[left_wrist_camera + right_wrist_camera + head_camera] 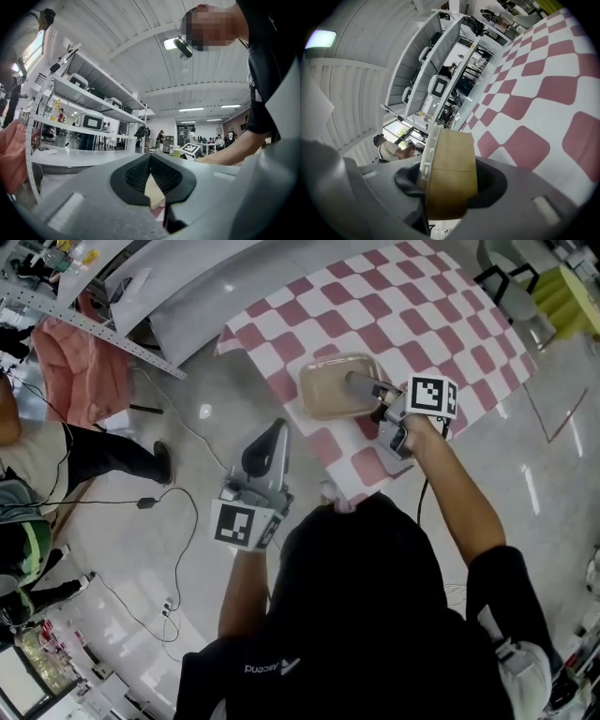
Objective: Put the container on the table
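Right gripper (pixel 359 382) has its jaws clamped on the short end of the container (pixel 333 388). In the right gripper view you can see the pads pinching that tan tub with its clear lid (pixel 450 173) right between them. The left gripper (pixel 271 435) has its jaws pressed together at the tips with nothing in them, and it hangs out over the floor just off the table's near corner.

The container sits out in front of the right gripper, over the near part of the table (pixel 403 296) with the red-and-white checkered cloth. Honestly can't tell if its bottom is actually touching the cloth. Further out, a pink cloth (pixel 80 371) hangs off a metal rack at the left, and a black cable (pixel 178 512) snakes across the shiny floor.
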Motion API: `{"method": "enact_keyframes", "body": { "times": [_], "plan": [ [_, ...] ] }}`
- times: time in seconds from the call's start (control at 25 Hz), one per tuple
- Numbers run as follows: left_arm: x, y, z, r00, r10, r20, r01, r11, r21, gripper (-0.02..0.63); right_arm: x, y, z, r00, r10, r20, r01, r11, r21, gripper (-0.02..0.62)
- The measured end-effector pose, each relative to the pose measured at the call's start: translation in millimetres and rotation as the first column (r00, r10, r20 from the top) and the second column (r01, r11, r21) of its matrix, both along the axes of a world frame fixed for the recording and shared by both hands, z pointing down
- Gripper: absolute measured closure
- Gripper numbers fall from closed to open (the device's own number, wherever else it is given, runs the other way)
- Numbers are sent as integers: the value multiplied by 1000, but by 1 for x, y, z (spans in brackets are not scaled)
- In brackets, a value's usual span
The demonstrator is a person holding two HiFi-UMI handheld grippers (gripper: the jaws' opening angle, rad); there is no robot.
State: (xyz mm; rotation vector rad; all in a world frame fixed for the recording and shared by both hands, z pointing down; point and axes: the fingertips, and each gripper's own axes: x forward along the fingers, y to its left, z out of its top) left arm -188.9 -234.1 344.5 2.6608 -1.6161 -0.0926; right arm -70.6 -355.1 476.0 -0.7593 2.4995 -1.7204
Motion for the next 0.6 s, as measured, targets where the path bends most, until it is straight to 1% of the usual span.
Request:
{"method": "enact_keyframes", "body": {
  "times": [0.2, 0.36, 0.52, 0.6],
  "plan": [
    [-4, -11, 2, 996, -88, -15, 87, 996, -18, 597, -15, -30, 19, 993, -103, -50, 101, 995, -25, 400],
    [-1, -15, 4, 992, -126, -13, 125, 991, -39, 597, -25, -47, 32, 981, -163, -103, 160, 986, -42, 399],
    [3, -19, 7, 987, -162, -10, 161, 986, -45, 597, -25, -58, 43, 972, -190, -139, 185, 981, -51, 386],
    [3, -20, 11, 984, -180, -12, 179, 982, -58, 597, -25, -64, 49, 961, -195, -198, 193, 981, -30, 359]
  ]
}}
